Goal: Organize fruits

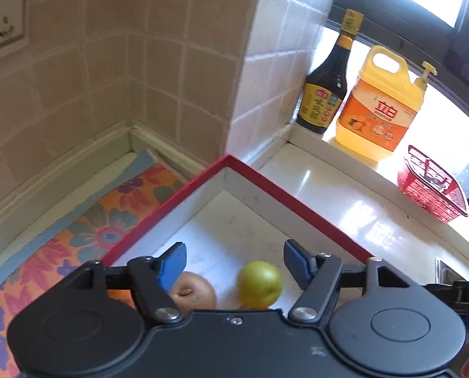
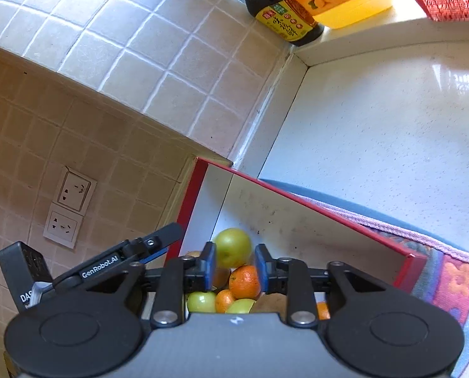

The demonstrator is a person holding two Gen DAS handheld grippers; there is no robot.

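Fruit sits in the red-rimmed box (image 2: 297, 201). Right tool (image 2: 235, 267) half-open and empty, with the orange (image 2: 244, 280) dead ahead between its tips. Left tool (image 1: 233, 261) wide and empty above the green fruit (image 1: 259, 284). Right tool looks nearer the pile.

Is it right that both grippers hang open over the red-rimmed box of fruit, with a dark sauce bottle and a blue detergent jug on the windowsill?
Not quite: the detergent jug is yellow with an orange label, not blue, as the left wrist view shows. The rest stands: left gripper and right gripper open over the red-rimmed box, dark sauce bottle beside the jug.
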